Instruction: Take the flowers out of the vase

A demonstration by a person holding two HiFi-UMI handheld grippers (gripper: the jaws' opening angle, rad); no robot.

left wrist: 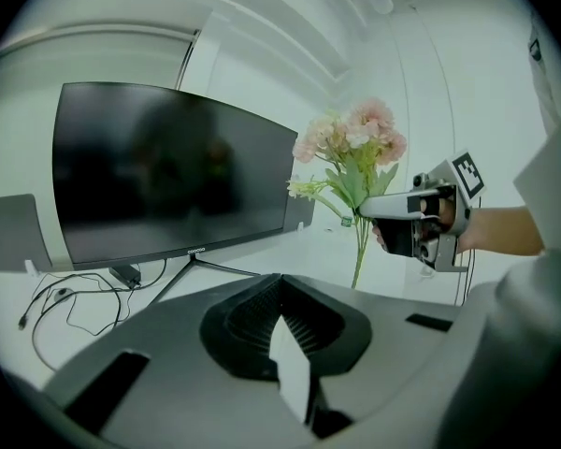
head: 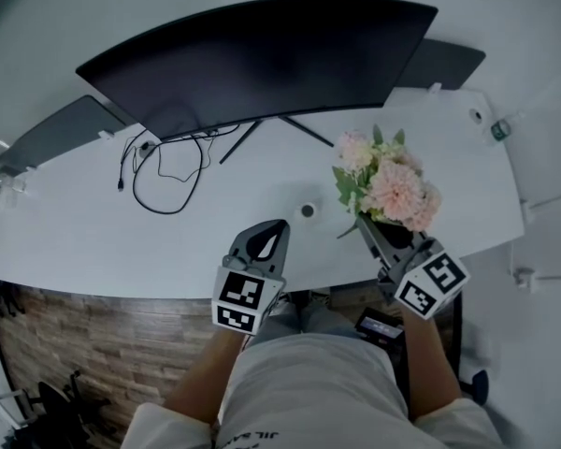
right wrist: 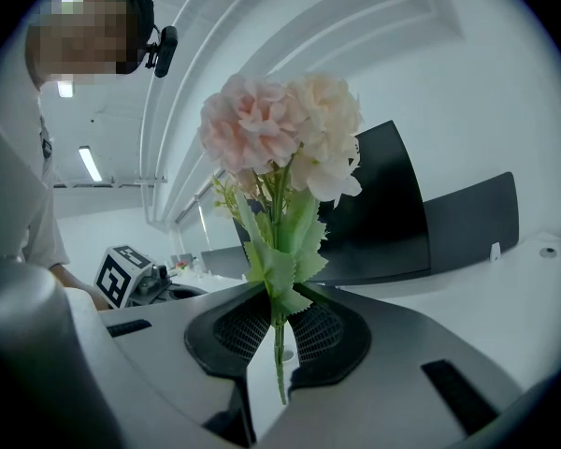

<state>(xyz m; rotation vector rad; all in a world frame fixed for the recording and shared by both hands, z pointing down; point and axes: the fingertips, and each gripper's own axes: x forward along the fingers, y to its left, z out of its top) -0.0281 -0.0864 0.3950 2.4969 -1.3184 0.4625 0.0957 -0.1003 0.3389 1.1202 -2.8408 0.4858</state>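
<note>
A bunch of pale pink flowers [head: 391, 183] with green leaves is held up over the white desk [head: 75, 232], clear of any vase. My right gripper [head: 363, 221] is shut on the green stems just below the leaves; in the right gripper view the stems [right wrist: 279, 344] pass down between the jaws and the blooms [right wrist: 280, 138] rise above. My left gripper [head: 273, 227] hangs over the desk's front edge, shut with nothing in it. The left gripper view shows its jaws [left wrist: 294, 363] closed together, and the flowers [left wrist: 351, 143] in the right gripper [left wrist: 393, 206] beyond. I cannot make out a vase for certain.
A small round object [head: 307, 210] sits on the desk between the grippers. A wide curved monitor [head: 262, 54] stands behind on a splayed foot, with looped cables [head: 164, 171] to its left. Dark panels [head: 61, 129] flank it, and a small bottle [head: 500, 129] stands far right.
</note>
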